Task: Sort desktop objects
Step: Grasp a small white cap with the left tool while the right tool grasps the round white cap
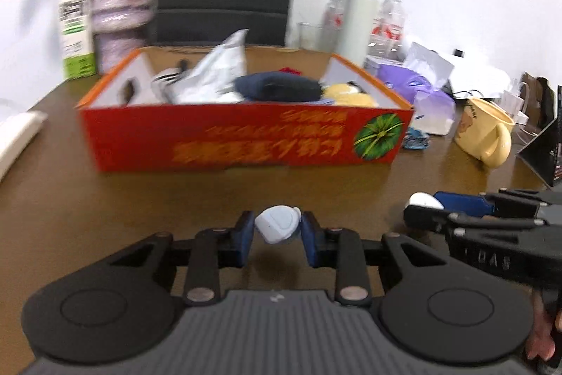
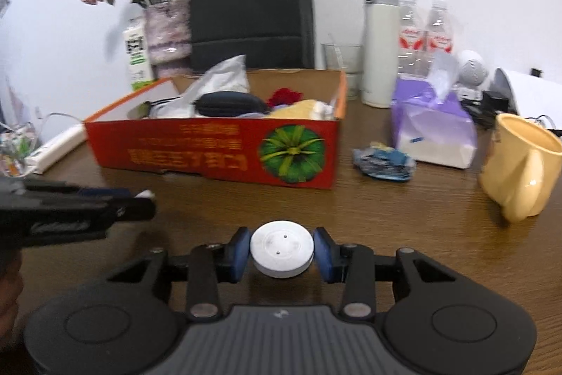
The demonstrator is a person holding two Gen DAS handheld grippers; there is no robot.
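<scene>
While you held both grippers low over the brown wooden desk [image 2: 404, 217], each one was closed on a small object. Your left gripper [image 1: 277, 236] pinched a small pale-blue rounded device [image 1: 277, 227] between its blue pads [image 1: 246, 239], at the lower centre of the left wrist view. Your right gripper [image 2: 282, 252] clamped a flat white round puck [image 2: 282, 248] at the lower centre of its own view; the same gripper showed at the right edge of the left view.

Beyond both, in the middle of each frame, sat the red cardboard box [image 2: 217, 148], open-topped and already holding a dark pouch [image 2: 228, 102], a crumpled white bag [image 2: 224, 76] and a yellow item [image 2: 302, 108]. To its right in the right wrist view lay a blue crumpled wrapper [image 2: 384, 160], a purple tissue pack [image 2: 432, 122] and a yellow mug [image 2: 523, 167]. A white thermos [image 2: 379, 44] stood at the upper right, behind the box.
</scene>
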